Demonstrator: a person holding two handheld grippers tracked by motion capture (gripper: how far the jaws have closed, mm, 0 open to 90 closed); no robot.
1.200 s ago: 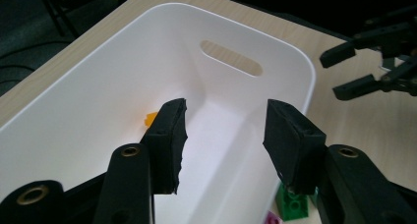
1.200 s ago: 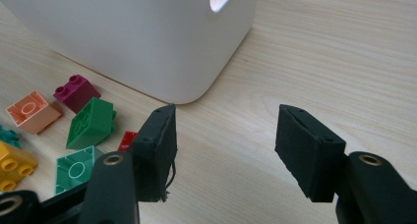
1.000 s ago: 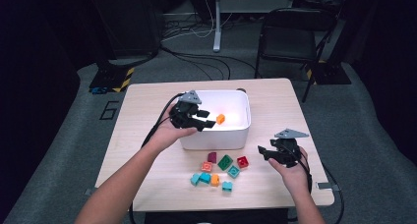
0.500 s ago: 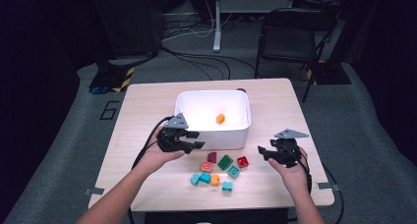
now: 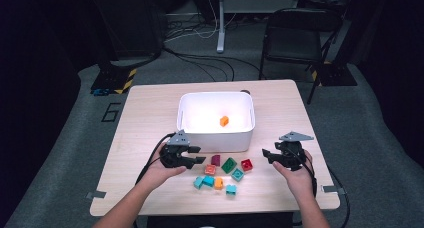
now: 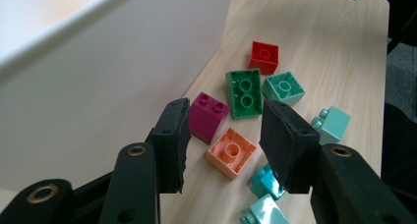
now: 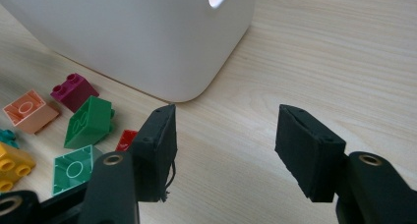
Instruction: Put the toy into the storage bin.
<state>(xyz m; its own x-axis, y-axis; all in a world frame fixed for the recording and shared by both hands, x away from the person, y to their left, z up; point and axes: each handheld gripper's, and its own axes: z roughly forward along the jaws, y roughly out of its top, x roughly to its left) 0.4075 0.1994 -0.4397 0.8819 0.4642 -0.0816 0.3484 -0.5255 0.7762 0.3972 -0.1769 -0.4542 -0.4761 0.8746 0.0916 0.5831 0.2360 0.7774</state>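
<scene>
Eight plastic toy bricks lie loose on the wooden worktop (image 5: pixel 150 108) before the white plastic tub (image 5: pixel 216 134), which holds one orange brick (image 5: pixel 224 120). The left tongs (image 6: pixel 223 135), spread and empty, hover over a square peach single-stud brick (image 6: pixel 231 152). The right tongs (image 7: pixel 223 150) stand spread, empty.

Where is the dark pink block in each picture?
High view: the dark pink block lies just in front of the white bin.
Left gripper view: centre, by the left jaw.
Right gripper view: far left.
Shared landmark: the dark green block lies beside it.
</scene>
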